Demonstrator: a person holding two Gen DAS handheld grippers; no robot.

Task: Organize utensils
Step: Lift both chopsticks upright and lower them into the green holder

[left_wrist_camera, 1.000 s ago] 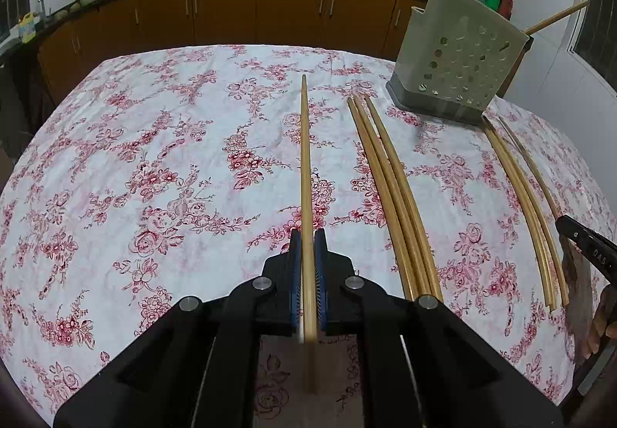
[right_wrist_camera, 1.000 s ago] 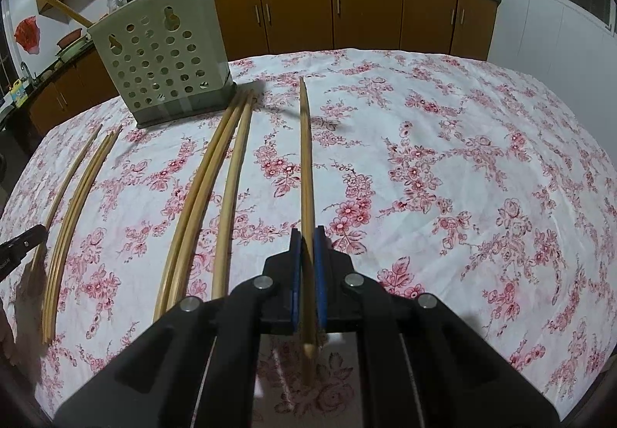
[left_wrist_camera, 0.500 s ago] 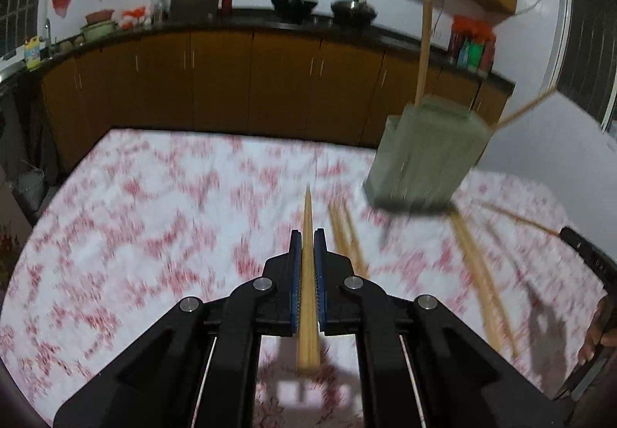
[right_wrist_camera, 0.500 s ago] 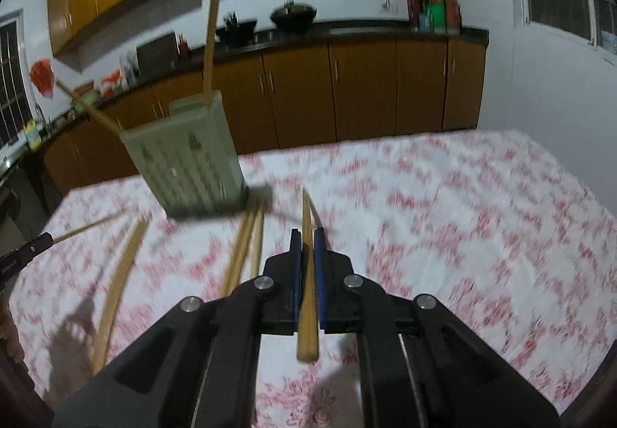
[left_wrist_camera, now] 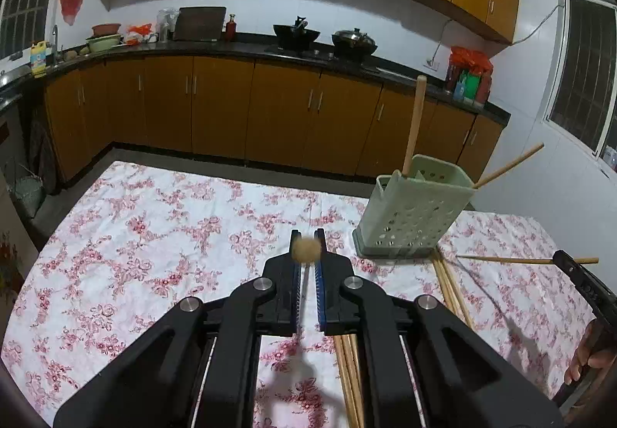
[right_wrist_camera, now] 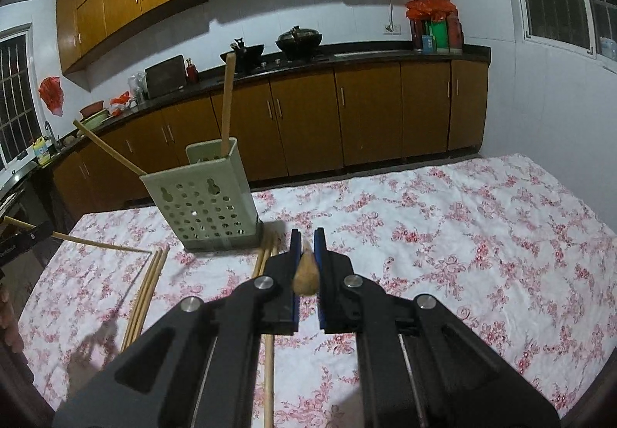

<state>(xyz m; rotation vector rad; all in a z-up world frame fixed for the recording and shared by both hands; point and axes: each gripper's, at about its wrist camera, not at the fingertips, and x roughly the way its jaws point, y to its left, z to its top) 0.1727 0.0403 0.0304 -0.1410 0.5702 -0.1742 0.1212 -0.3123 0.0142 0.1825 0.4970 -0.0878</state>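
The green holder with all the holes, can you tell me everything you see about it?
The utensil holder is a pale green plastic box, open on top, its front dotted with round holes and two keyhole slots. It stands upright in a darker base tray on the floral tablecloth. Two chopsticks already stick out, one upright, one leaning. Neither gripper touches it.

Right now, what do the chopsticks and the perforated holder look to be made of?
Chopsticks: probably bamboo or light wood, matte tan with a fibrous-looking end on the one in the left gripper. Holder: likely moulded plastic, pale green, smooth, with evenly punched round holes and a darker base.
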